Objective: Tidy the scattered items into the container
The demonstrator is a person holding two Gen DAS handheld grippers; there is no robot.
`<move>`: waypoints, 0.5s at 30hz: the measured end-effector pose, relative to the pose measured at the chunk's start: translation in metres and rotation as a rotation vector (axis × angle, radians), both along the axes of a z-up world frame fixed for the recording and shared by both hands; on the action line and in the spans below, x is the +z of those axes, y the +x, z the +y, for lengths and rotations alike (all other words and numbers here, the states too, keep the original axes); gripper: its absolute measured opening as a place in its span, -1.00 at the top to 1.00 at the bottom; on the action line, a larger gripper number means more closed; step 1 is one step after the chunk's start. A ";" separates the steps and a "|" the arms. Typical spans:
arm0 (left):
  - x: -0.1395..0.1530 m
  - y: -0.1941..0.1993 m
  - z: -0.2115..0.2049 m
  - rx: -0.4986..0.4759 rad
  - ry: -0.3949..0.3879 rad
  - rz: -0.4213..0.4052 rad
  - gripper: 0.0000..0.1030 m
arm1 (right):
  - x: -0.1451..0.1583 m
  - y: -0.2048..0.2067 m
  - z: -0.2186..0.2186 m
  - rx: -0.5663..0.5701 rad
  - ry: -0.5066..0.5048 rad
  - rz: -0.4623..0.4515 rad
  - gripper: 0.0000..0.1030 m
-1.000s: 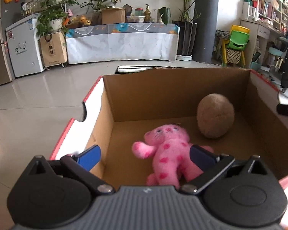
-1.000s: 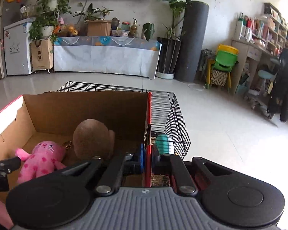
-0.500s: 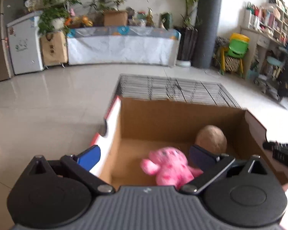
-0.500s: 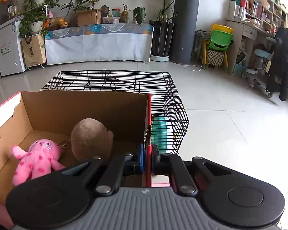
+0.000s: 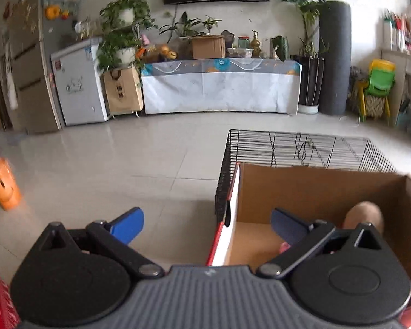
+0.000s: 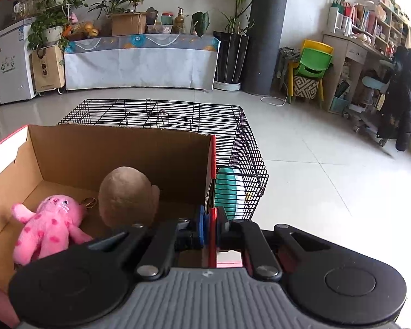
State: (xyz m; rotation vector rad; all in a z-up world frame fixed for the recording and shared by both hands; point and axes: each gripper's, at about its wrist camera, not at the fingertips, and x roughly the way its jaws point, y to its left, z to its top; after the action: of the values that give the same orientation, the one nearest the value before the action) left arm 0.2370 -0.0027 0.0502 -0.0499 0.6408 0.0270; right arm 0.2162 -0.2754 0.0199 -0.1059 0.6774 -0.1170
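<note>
- Left wrist view: left hand-held gripper (image 5: 207, 223) spread wide, nothing between its blue pads (image 5: 127, 226).
- Left pad sits over bare floor (image 5: 101, 170); right pad sits over the inside of the cardboard box (image 5: 315, 189), with the box's left wall between the two pads.
- Brown plush ball (image 5: 363, 216) lies inside the box near its far wall, partly hidden behind the right finger linkage.
- A small pink patch shows on the box bottom just beside the right pad; too little visible to say what it is.
- Black wire cage (image 5: 309, 148) stands directly behind the box, touching or nearly touching its far wall.
- Orange toy with a face (image 5: 2, 189) on the floor, well left of the box; view there is blurred.
- Right wrist view: right hand-held gripper (image 6: 209, 229) pressed together, pinching the red-edged right wall of the cardboard box (image 6: 123, 150) at its near corner.
- Pink plush toy (image 6: 48, 226) lies on the box bottom toward the left wall.
- Brown plush ball (image 6: 126, 196) rests just right of the pink toy, near the box centre; a small metal ring lies between them.
- Wire cage (image 6: 178, 115) behind and to the right of the box; a teal wheel (image 6: 227, 192) stands inside the cage, just beyond the box's right wall.
</note>
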 end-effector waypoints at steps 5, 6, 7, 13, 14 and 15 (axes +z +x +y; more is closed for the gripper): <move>-0.015 0.011 -0.002 0.011 0.018 0.024 -0.99 | -0.001 0.000 0.002 0.007 -0.011 0.001 0.79; -0.018 0.013 -0.003 0.013 0.022 0.028 -0.99 | 0.000 0.000 0.002 0.009 -0.011 0.002 0.79; -0.020 0.015 -0.001 0.020 0.018 0.033 -0.99 | 0.000 0.000 0.002 0.012 -0.012 0.004 0.79; -0.027 0.021 0.027 0.030 -0.108 0.045 -0.99 | -0.006 0.003 0.002 0.020 -0.008 0.049 0.77; -0.029 0.022 0.031 0.022 -0.135 0.047 -0.99 | -0.007 0.004 0.001 0.019 0.000 0.062 0.77; -0.031 0.024 0.033 0.020 -0.156 0.053 -0.99 | -0.009 0.004 0.001 0.019 0.002 0.073 0.77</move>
State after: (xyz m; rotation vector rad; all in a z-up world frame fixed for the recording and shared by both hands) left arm 0.2607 0.0306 0.0195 -0.2070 0.6950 -0.0028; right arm 0.2207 -0.2747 0.0109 -0.1149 0.7489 -0.0942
